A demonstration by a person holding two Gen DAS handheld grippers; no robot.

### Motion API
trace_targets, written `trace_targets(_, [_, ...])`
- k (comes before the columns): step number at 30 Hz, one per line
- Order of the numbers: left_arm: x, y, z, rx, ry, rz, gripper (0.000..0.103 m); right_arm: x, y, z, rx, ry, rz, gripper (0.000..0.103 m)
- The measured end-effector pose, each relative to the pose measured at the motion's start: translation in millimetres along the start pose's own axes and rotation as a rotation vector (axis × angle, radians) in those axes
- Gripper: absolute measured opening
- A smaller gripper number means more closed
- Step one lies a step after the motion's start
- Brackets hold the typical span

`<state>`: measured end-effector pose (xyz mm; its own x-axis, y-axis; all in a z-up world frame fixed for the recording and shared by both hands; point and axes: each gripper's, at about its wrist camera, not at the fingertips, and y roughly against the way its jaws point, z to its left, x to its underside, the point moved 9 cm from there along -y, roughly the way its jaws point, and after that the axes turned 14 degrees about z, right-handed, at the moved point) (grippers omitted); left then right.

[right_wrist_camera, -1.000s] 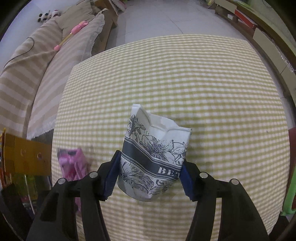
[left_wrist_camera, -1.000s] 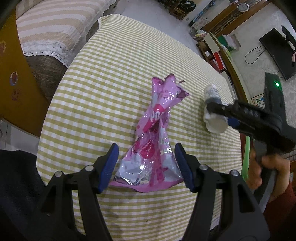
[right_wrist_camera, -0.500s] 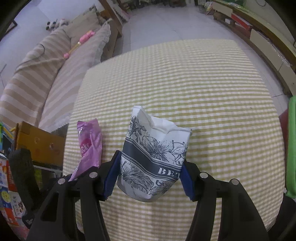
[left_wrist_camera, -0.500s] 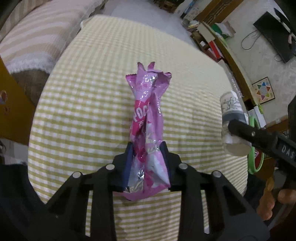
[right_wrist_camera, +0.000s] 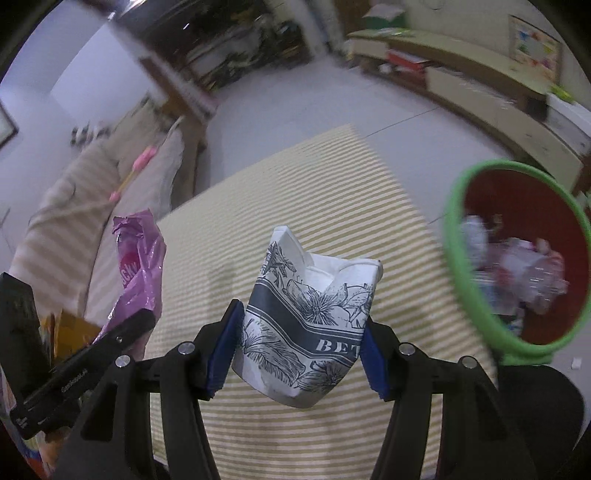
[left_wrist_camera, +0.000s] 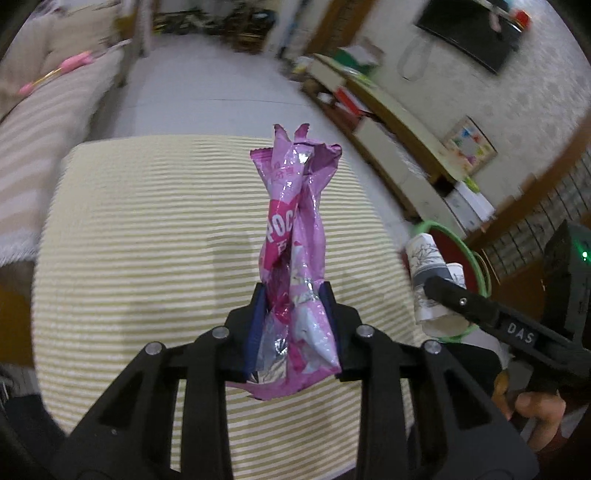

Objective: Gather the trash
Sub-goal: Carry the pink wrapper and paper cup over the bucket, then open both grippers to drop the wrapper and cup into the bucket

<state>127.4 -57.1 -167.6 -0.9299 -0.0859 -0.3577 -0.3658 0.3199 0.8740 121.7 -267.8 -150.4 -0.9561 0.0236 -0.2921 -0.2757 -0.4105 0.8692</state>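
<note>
Trash fills both my grippers: the left gripper [left_wrist_camera: 293,325] is clenched on a pink wrapper [left_wrist_camera: 293,236], the right gripper [right_wrist_camera: 295,350] grasps a crushed paper cup [right_wrist_camera: 310,325], both above the table [right_wrist_camera: 295,192]. Next, I judge, comes dropping them in the bin [right_wrist_camera: 458,258] beside it. Wrapper reads "POC", cup "BET".

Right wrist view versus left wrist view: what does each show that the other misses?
Only the right wrist view shows inside the green-rimmed red bin, which already holds trash. Only the left wrist view shows the black wall screen and the hand holding the right gripper. Both show the yellow-checked tablecloth, the crumpled pink foil wrapper pinched in the left gripper jaws, and the crushed white floral paper cup clamped in the right gripper.
</note>
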Motion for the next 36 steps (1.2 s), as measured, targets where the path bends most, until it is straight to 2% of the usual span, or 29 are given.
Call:
trace_targets(5, [-15.4,-29.0,-81.3,0.086,-0.137,0.036,0.028,-11.5,29.4,-57.6,0.024,-0.124,-0.081,0.057])
trace_targets(9, [-25.2,-56.8,-132.4,0.143,-0.198,0.083,0.028,-16.1,48.6,-105.1,0.054,-0.2,-0.121,0.057])
trace_targets(12, [-33.4,-79.8,-169.0,0.163,-0.25,0.12,0.028,-19.3,62.4,-144.9,0.078,-0.253,-0.145,0.057])
trace_targets(16, [-40.9,-99.0,-209.3,0.168,-0.324,0.142,0.029,-27.6,68.4,-175.2,0.099,-0.3,-0.161,0.057])
trace_targets(17, [-44.1,-103.4,-218.4,0.164,-0.343,0.142,0.032,-31.0,68.2,-183.7,0.103,-0.311,-0.162,0.059])
trace_targets(19, [-47.0,-107.4,-229.6,0.159,-0.364,0.141,0.05,-35.1,66.0,-195.8,0.107,-0.327,-0.149,0.06])
trace_targets(20, [-48.7,-107.8,-232.7,0.159,-0.37,0.135,0.065,-36.1,65.5,-200.1,0.11,-0.337,-0.141,0.069])
trace_targets(21, [-50.6,-106.8,-235.3,0.158,-0.374,0.125,0.072,-37.2,65.6,-207.9,0.124,-0.359,-0.146,0.073])
trace_targets(22, [-51.7,-105.4,-236.6,0.16,-0.375,0.12,0.073,-36.3,66.6,-209.8,0.131,-0.368,-0.152,0.073])
trace_targets(24, [-52.6,-100.5,-238.2,0.161,-0.379,0.105,0.083,-35.2,71.1,-213.0,0.143,-0.382,-0.164,0.073])
trace_targets(29, [-54.2,-71.3,-210.6,0.088,-0.345,0.029,0.095,-27.9,88.9,-190.5,0.18,-0.333,-0.229,0.078])
trace_targets(34, [-56.3,-14.2,-176.5,0.066,-0.27,-0.099,0.097,-27.9,112.1,-145.6,0.2,-0.218,-0.343,0.087])
trace_targets(36, [-57.2,11.2,-165.9,0.05,-0.244,-0.162,0.097,-26.9,127.2,-118.6,0.207,-0.16,-0.422,0.094])
